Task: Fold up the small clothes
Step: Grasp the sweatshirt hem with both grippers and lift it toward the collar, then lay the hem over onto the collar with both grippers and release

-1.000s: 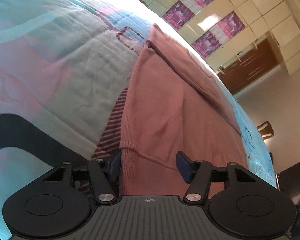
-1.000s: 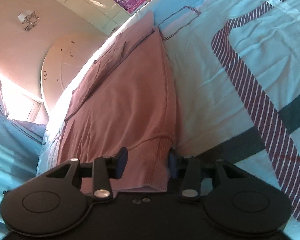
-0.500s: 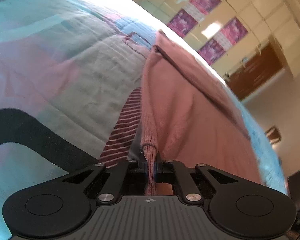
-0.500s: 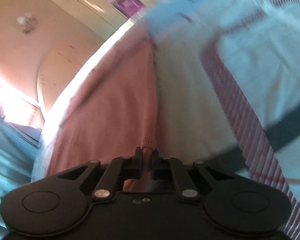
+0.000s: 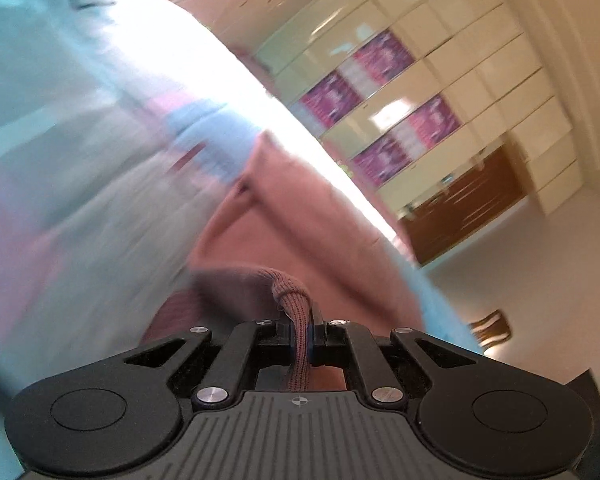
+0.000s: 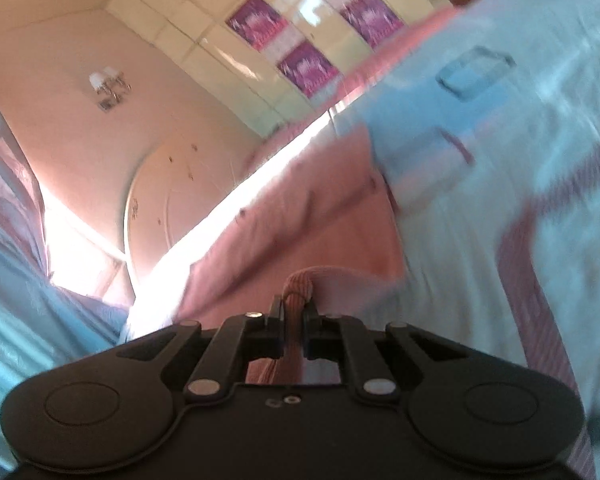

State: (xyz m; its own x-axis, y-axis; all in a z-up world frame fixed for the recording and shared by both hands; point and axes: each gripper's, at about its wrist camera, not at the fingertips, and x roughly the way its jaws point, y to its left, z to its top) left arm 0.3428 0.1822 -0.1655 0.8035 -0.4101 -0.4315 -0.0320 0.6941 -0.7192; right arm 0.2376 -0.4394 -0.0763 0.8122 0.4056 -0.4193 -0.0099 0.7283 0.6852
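Observation:
A pink sweater (image 5: 300,216) lies on a patterned bedspread (image 5: 80,160). My left gripper (image 5: 300,334) is shut on the sweater's ribbed hem, which bunches up between the fingers. In the right wrist view the same pink sweater (image 6: 300,220) spreads ahead, and my right gripper (image 6: 294,326) is shut on its ribbed hem at the other corner. Both hem corners are lifted off the bed and carried over the sweater's body. Both views are motion-blurred.
The bedspread (image 6: 520,160) is light blue with maroon striped bands. Cream wall cupboards with purple posters (image 5: 400,120) stand beyond the bed, with a brown cabinet (image 5: 468,204). A rounded headboard (image 6: 172,200) and curtains (image 6: 12,240) show on the right view's left.
Both grippers closed on the sweater's hem corners, then lifted them and moved forward over the sweater toward its far end.

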